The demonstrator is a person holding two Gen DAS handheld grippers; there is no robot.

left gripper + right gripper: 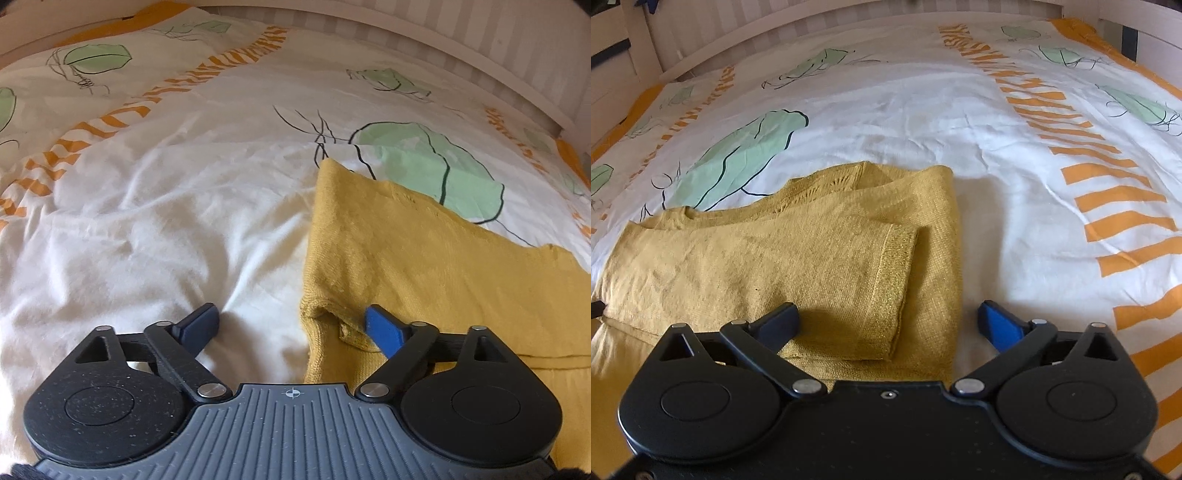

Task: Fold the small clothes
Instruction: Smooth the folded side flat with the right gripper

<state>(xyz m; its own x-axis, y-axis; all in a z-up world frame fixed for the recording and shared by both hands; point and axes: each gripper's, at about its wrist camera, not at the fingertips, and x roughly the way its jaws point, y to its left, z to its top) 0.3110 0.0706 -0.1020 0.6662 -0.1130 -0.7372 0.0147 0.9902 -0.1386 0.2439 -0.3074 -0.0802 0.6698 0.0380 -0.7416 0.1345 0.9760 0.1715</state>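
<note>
Here the folded yellow sweater [775,266] lies lengthwise across the bedspread [997,147].

Both grippers open, angled downward.
Left gripper [291,326] jaws spread wide, nothing pinched between them; right gripper [888,325] likewise spread wide, pads pressing nothing.

Soft daylight is filling both views, leaving the white bedcover [155,229] looking bright and slightly washed out, with no hard glare. The right gripper [886,325] is casting a dark shadow onto the yellow sweater [775,266] just beneath its fingers. The fisheye lenses are bending the bed frame [849,40] into a curve, corners are going dark, and everything is looking mildly soft.
</note>
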